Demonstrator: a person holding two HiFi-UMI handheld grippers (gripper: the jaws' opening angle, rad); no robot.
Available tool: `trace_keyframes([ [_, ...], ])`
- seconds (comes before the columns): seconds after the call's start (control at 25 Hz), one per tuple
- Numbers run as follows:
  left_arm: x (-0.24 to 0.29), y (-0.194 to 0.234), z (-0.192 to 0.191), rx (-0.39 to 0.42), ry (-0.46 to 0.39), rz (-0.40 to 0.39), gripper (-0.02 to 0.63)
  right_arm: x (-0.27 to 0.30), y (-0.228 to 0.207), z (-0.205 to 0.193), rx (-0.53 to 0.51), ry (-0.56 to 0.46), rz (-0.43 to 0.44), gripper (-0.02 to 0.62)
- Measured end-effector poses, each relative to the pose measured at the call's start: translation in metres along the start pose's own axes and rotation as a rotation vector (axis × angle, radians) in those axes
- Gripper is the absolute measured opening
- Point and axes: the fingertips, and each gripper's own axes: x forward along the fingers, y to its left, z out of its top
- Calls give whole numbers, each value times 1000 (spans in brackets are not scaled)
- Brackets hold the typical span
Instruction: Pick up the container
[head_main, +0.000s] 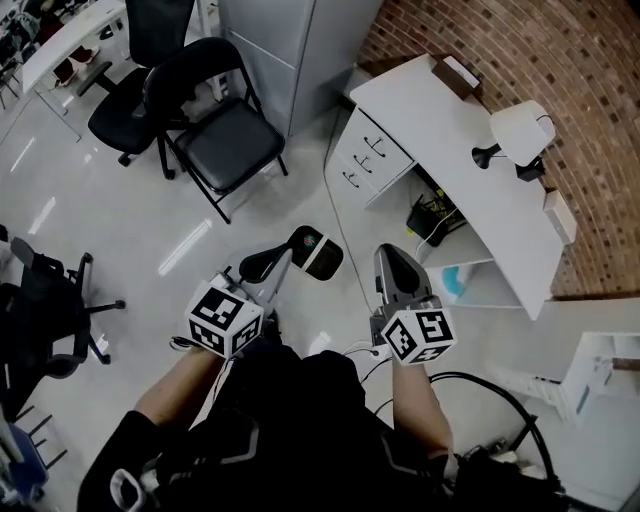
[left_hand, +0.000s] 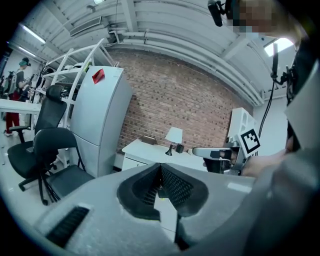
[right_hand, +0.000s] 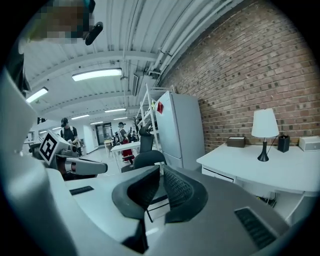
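left grey two-jaw gripper (left_hand: 159, 176): clenched, empty | right grey two-jaw gripper (right_hand: 161, 174): clenched, empty | container: not surely identified; pale blue plastic object (head_main: 456, 284) on low shelf under white desk (head_main: 450, 140), far right, likely | advice: unclench jaws before reaching, approach level

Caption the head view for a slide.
Person holds left gripper and right gripper, both shut and empty, above a glossy floor near a white desk with a white lamp.

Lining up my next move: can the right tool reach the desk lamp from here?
Probably not yet. The right tool, shut, hangs over open floor short of the desk, and the lamp stands far back by the brick wall. Nothing blocks the way.
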Motion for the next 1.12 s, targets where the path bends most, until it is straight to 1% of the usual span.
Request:
trace_keyframes([
  [0.08,7,11,-8,15,20,4,9,10,-5,-8,9,25,-12,11],
  [0.16,15,22,-22,44,52,32,9,19,-11,-21,23,61,-25,11],
  [0.2,19,26,-32,40,73,46,9,23,-14,-28,24,80,-30,11],
  [0.32,31,29,-57,-40,125,44,9,35,-28,-51,19,133,-32,11],
  [0.4,42,28,-70,-60,144,40,9,44,-40,-69,23,163,-20,11],
  [0.6,75,35,-98,-78,157,87,9,64,-65,-113,2,233,62,16],
  [0.64,81,37,-103,-83,163,100,9,69,-69,-120,-7,247,85,30],
  [0.72,92,38,-113,-90,179,130,9,77,-76,-136,-26,286,140,102],
  [0.76,98,38,-118,-96,185,146,9,81,-80,-144,-36,308,168,114],
  [0.88,116,35,-139,-123,206,184,11,90,-94,-167,-64,382,232,114],
  [1.0,137,39,-172,-154,252,213,17,99,-108,-189,-78,436,261,114],
  [1.04,145,42,-184,-165,266,221,32,102,-112,-196,-78,448,264,114],
  [1.12,159,48,-208,-179,301,232,102,108,-120,-211,-69,473,267,114],
])
